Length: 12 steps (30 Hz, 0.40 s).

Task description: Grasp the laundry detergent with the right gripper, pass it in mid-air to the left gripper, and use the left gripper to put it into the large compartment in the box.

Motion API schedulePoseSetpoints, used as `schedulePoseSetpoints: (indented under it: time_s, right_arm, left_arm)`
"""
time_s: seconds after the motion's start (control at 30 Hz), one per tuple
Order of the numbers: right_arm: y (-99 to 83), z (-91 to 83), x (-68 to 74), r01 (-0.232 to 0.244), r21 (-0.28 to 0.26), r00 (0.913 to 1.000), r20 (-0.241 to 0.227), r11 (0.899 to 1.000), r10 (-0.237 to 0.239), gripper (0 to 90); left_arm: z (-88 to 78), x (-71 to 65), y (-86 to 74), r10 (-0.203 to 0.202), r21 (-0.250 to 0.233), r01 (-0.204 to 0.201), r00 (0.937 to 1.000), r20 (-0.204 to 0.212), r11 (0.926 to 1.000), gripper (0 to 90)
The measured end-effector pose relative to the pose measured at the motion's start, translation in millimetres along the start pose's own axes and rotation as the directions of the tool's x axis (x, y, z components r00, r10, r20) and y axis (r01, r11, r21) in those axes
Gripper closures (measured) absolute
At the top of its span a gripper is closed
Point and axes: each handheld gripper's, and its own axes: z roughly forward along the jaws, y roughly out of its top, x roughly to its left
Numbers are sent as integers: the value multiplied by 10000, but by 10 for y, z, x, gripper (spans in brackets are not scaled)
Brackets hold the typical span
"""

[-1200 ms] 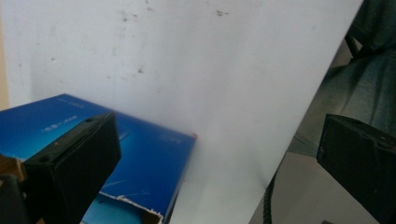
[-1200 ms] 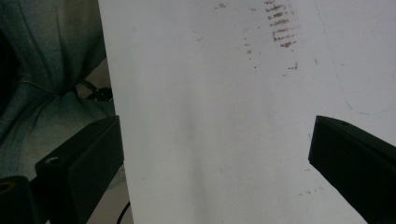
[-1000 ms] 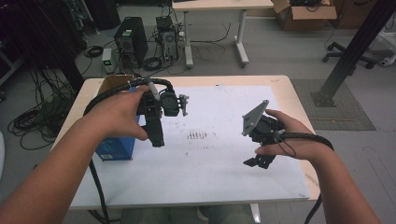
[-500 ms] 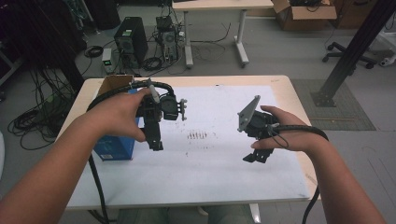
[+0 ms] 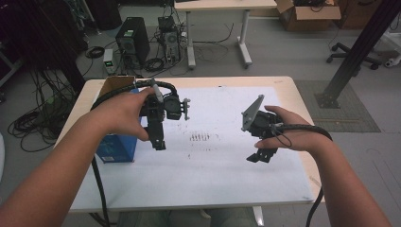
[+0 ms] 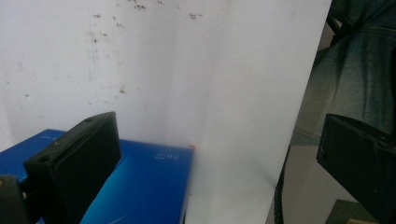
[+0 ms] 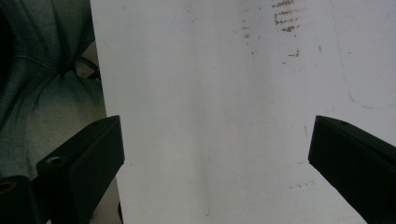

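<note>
Two grippers hover above a white sheet (image 5: 213, 170), jaws apart and empty. Left gripper (image 5: 159, 142) at nine o'clock, beside a blue box (image 5: 116, 149); right gripper (image 5: 261, 155) at three.

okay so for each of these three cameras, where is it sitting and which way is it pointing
High view: above the person's side, looking forward and down on the table; forearms, left gripper, right gripper.
Left gripper view: rides the left gripper, looking down between its wide-apart jaws at the white sheet and blue box; jeans at right.
Right gripper view: rides the right gripper, looking down at the sheet; jeans at left.
Shared: the sheet's brown specks.
</note>
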Motion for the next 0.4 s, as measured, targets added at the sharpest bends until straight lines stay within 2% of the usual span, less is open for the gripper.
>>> schedulePoseSetpoints:
  time_s: [0.4]
  right_arm:
    - [-5,3,-20,-41,-25,10000,1,10000,41,38]
  left_arm:
    - [2,23,-27,-40,-1,40,10000,19,10000,2]
